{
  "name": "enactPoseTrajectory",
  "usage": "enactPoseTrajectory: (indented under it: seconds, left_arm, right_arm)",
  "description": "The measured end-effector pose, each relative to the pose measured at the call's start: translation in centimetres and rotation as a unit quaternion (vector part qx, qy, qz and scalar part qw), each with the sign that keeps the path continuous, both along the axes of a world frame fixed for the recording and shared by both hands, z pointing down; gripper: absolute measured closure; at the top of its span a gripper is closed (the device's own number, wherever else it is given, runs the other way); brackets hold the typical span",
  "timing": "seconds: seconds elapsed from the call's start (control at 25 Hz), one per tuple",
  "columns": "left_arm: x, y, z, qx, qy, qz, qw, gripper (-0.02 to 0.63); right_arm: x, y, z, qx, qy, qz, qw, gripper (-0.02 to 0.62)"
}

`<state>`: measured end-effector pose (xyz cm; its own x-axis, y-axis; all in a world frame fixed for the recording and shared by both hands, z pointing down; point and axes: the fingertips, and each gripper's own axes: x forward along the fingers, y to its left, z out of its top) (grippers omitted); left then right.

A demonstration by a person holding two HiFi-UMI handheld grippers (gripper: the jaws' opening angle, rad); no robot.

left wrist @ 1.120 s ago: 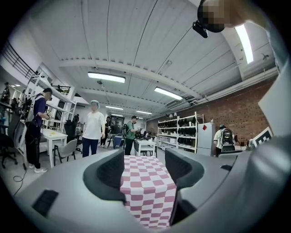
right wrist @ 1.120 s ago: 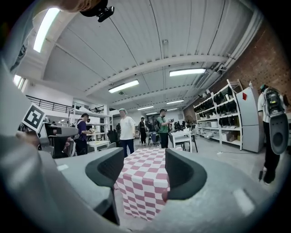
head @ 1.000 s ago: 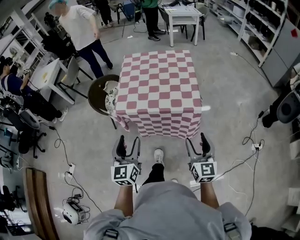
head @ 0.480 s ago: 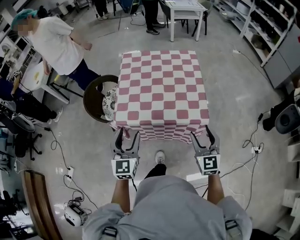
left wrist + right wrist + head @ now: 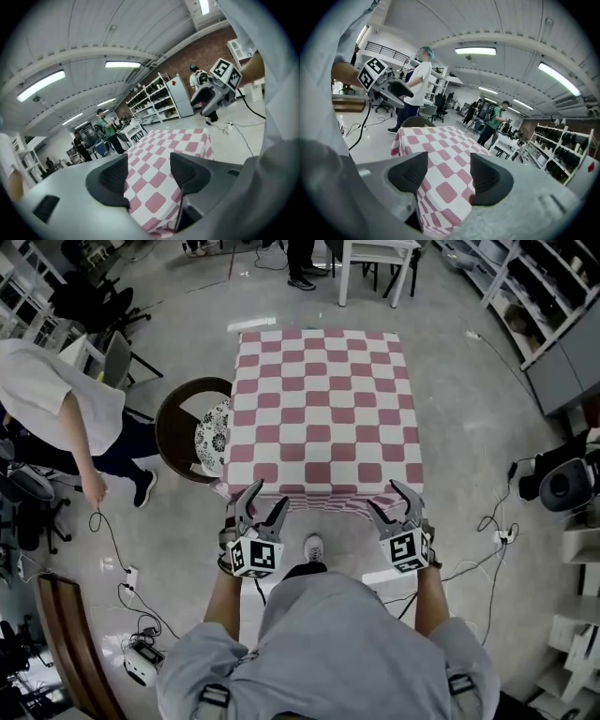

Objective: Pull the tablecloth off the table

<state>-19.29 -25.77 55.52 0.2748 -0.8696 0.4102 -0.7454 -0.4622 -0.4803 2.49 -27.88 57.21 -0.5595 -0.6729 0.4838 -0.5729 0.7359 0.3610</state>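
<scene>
- Round dark chair (image 5: 178, 432) with a patterned cushion (image 5: 214, 430) sits tight against the desk's left edge, beside the hanging cloth.
- A person in a white shirt (image 5: 52, 404) bends over left of the chair, well apart from the desk.
- A white table (image 5: 375, 251) stands beyond the far edge, and shelving (image 5: 553, 296) runs along the right of the room.
- Loose cables (image 5: 487, 521) lie on the floor off the near right corner.
- The wearer's shoe (image 5: 316, 547) is on the floor just short of the near edge, between the two grippers.
- Tablecloth (image 5: 323, 409): a pink-and-white check, flat across the whole top and draped over the near edge. It bunches into folds at the near left corner, and the desk itself is hidden under it.
- Left gripper (image 5: 267, 498) is at the near left corner with its jaws spread, not closed on the cloth. In the left gripper view the cloth's near edge shows in the gap.
- Right gripper (image 5: 386, 498) is at the near right corner with its jaws also spread, and checked cloth shows between them in the right gripper view.
- Cannot tell whether either jaw touches the fabric.
</scene>
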Motion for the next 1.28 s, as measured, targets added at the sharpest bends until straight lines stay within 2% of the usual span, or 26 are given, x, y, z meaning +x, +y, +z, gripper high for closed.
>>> enactPoseTrajectory:
  seconds: [0.12,0.2,0.28,0.52,0.68,0.84,0.96,1.08,1.28]
  left_arm:
    - [0.8,-0.8,3.3,-0.031,-0.084,0.055,0.9945,0.342]
    - [1.2,-1.1,5.5,-0.05,-0.137,0.091,0.9851,0.342]
    - [1.4,-1.5,7.6,-0.074,-0.168,0.117,0.976,0.342]
    - [1.3,-2.4,13.8,-0.152,-0.205,0.167,0.9522,0.342]
    - [1.8,-3.2,16.6,-0.179,-0.193,0.182,0.9475,0.342]
    - [1.1,-3.2,20.1,-0.198,-0.24,0.204,0.9282,0.342]
    - [0.9,-3.3,22.5,-0.207,-0.266,0.216,0.9165,0.342]
    - [0.9,-3.8,24.2,-0.218,-0.273,0.22,0.9106,0.342]
    - [0.4,-4.8,26.4,-0.237,-0.277,0.214,0.9059,0.342]
  right_arm:
    - [-1.0,-1.3,2.0,-0.01,0.035,-0.017,0.999,0.326]
    - [-1.4,-1.9,3.2,-0.024,0.05,-0.025,0.998,0.326]
    - [-1.9,-2.2,4.6,-0.041,0.075,-0.04,0.996,0.326]
    - [-2.8,-3.0,11.3,-0.09,0.157,-0.081,0.98,0.326]
    - [-2.8,-3.4,15.7,-0.12,0.21,-0.105,0.965,0.325]
    - [-4.0,-3.2,19.8,-0.161,0.248,-0.128,0.947,0.326]
    - [-4.6,-3.0,22.2,-0.162,0.286,-0.143,0.933,0.326]
    - [-4.6,-3.6,23.6,-0.155,0.314,-0.145,0.925,0.326]
    - [-3.7,-4.2,25.9,-0.147,0.356,-0.147,0.911,0.326]
